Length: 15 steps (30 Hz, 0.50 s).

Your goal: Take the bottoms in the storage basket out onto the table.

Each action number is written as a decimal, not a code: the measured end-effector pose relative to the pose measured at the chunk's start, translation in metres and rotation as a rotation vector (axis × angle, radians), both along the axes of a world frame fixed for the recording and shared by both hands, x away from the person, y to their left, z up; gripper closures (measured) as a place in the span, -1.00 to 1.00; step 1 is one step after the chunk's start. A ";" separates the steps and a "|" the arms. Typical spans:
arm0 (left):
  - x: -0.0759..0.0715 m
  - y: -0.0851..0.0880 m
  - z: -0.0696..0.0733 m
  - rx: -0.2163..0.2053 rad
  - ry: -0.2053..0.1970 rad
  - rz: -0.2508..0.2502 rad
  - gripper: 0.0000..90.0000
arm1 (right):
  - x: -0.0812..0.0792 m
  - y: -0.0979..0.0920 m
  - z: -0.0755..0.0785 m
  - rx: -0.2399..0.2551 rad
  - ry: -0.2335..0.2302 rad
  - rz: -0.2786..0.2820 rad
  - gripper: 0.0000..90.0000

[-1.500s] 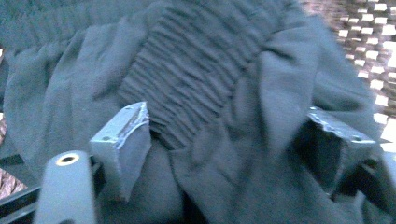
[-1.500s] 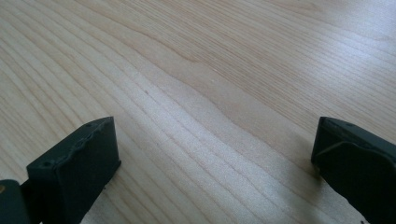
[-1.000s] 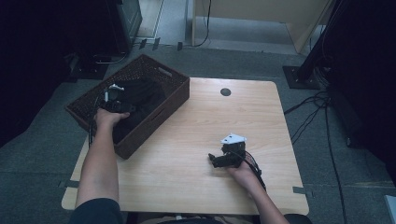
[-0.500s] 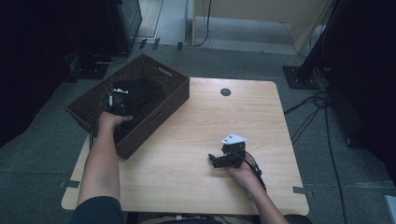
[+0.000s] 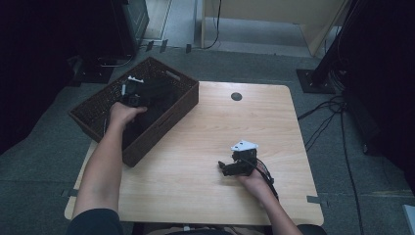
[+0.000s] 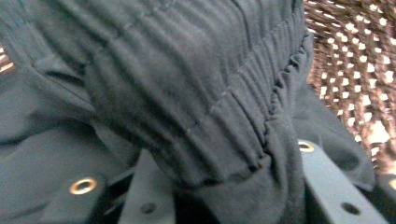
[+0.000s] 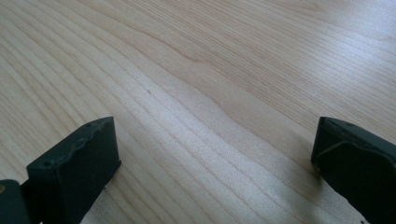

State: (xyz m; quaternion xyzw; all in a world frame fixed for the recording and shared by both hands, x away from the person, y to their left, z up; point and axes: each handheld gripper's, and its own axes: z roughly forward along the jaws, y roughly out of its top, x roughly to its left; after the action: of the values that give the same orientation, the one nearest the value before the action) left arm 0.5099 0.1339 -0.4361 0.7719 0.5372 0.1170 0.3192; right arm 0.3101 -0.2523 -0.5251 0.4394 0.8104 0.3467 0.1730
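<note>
Sitting at the table's (image 5: 205,161) far left, a wicker basket (image 5: 169,115) holding a dark garment (image 5: 159,95), soft, limp and light, likely draping and stretching when lifted. Bunching between the closing jaws of the left gripper (image 6: 219,196): the elastic waistband (image 6: 252,88), thick and a sound place to hold. Resting near right on bare wood, the right gripper (image 7: 210,163), jaws wide apart, gripping nothing.
</note>
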 end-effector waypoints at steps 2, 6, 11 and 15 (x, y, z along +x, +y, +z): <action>0.002 -0.010 -0.007 0.013 0.009 -0.020 0.27 | 0.000 0.000 0.000 0.001 0.000 0.001 -0.99; 0.008 -0.010 -0.026 0.114 0.064 0.023 -0.41 | 0.000 0.000 0.000 0.000 0.000 -0.001 -0.99; 0.006 0.011 -0.020 0.174 0.065 0.097 -0.70 | 0.000 0.000 0.000 -0.001 -0.002 0.001 -0.99; 0.001 0.038 -0.012 0.100 0.089 0.180 -0.73 | 0.000 0.000 0.000 -0.001 -0.002 0.001 -0.99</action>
State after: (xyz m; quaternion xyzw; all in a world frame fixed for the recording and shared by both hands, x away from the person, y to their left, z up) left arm 0.5107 0.1721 -0.4481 0.7400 0.6115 0.1373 0.2441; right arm 0.3099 -0.2525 -0.5251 0.4384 0.8108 0.3467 0.1737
